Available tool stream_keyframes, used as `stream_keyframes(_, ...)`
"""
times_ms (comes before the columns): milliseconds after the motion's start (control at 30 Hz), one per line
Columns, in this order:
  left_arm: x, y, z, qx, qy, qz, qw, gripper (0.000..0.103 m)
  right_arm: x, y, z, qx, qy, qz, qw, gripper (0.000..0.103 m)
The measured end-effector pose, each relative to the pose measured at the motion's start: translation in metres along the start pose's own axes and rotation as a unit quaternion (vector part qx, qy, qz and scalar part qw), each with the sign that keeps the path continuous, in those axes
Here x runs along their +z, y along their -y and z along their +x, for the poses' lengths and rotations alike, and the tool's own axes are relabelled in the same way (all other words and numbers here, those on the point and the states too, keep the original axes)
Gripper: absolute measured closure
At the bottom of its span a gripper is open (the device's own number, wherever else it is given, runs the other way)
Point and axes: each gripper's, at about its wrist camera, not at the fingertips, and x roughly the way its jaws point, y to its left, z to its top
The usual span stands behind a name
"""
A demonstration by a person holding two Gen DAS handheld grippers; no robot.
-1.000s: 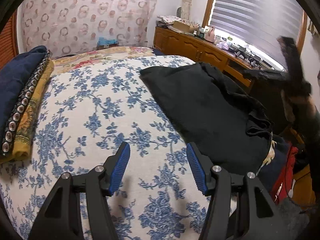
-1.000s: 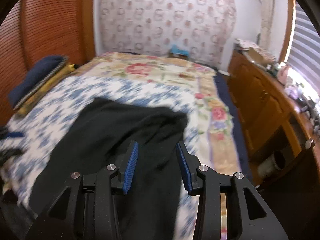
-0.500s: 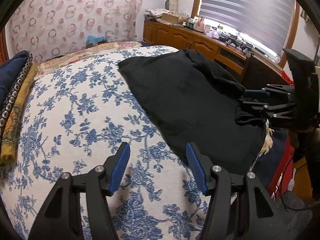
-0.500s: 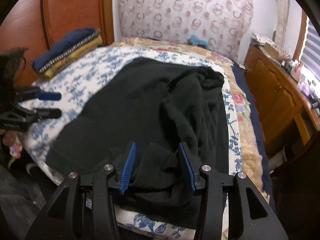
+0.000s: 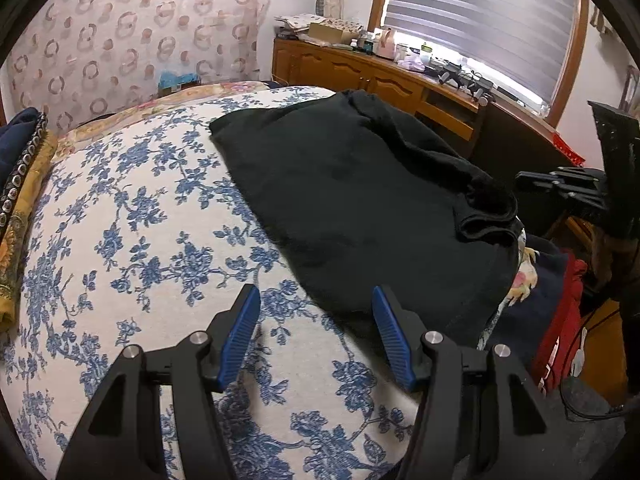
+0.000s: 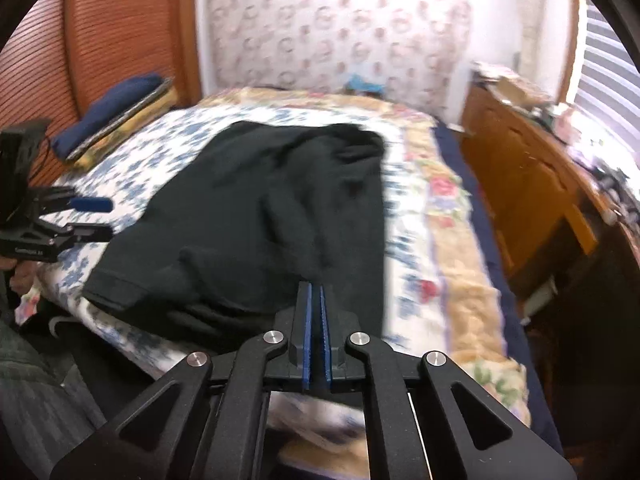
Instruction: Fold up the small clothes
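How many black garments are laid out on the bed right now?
1. A black garment lies spread on the blue-flowered bed cover, near the bed's front edge. Its bunched side may hide more cloth.

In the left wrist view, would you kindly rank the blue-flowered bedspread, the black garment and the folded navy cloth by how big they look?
1. Blue-flowered bedspread, filling most of the view.
2. Black garment, spread across the bedspread's right side.
3. Folded navy cloth, smallest, though it is cut off by the picture's left edge, so its full size is unsure.

Black garment point(image 5: 360, 200) lies rumpled on floral bedspread point(image 5: 132, 216).
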Motion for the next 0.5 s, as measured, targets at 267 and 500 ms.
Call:
stream_keyframes(267,0.002,0.008,0.005,-0.005,-0.003,0.005,1.0000,0.045,-0.018,0.033,-0.020,-0.039,-0.008,0.026,0.999,0.103)
stream_keyframes(500,0.001,0.012,0.012,-0.002,-0.007,0.009,0.9999,0.045,0.006,-0.008,-0.006,0.017,0.028,0.012,0.999,0.080)
